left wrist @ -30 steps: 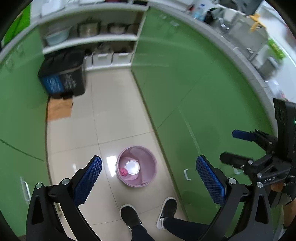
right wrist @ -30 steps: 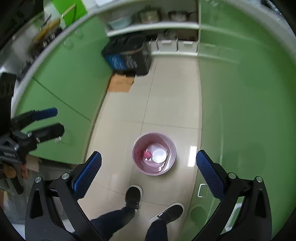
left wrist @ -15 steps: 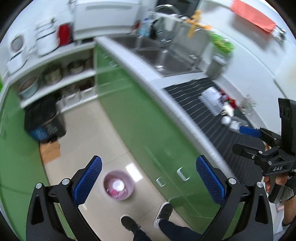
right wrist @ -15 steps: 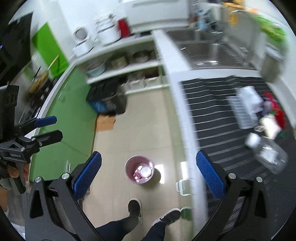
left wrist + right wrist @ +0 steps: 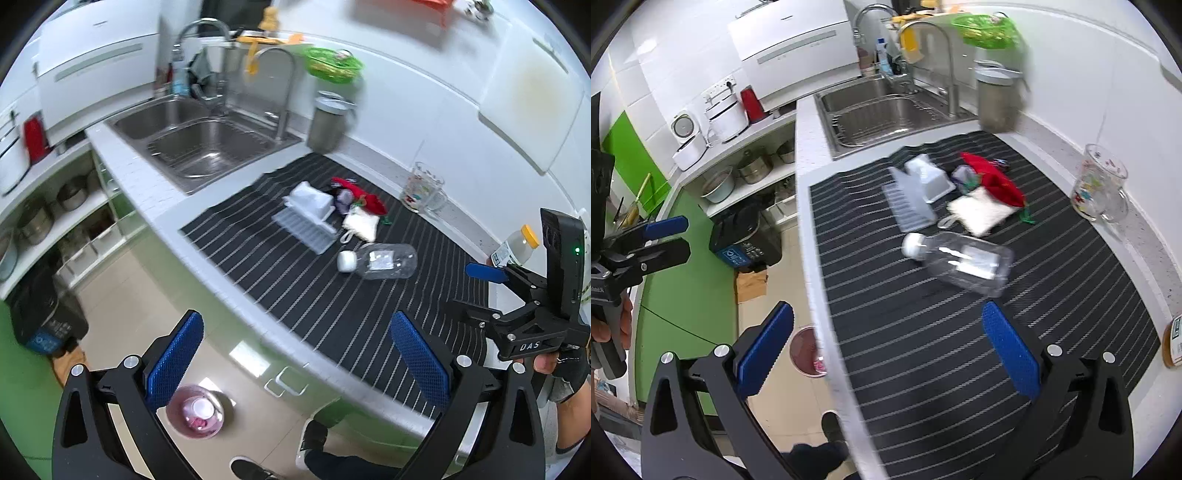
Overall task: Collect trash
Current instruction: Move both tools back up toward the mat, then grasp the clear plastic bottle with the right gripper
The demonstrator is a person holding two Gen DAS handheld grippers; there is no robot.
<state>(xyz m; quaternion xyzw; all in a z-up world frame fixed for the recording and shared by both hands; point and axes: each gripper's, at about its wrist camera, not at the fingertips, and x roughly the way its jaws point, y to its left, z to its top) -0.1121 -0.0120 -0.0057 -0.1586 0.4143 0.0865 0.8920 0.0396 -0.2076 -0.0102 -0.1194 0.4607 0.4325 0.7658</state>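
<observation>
— Where's the trash?
— A clear plastic bottle with a white cap (image 5: 960, 260) lies on the striped black tabletop (image 5: 923, 369), near what may be crumpled wrappers.
— The tongs?
— Left tongs (image 5: 295, 362) and right tongs (image 5: 886, 358) both gape wide, empty.

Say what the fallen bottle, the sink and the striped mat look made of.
Bottle: clear, thin plastic by its look; the mat's stripes show through it, and the cap is white. Sink: brushed stainless steel, grey with a dull sheen. Striped mat: probably woven fabric or rubber; matte black with pale lines.
</observation>
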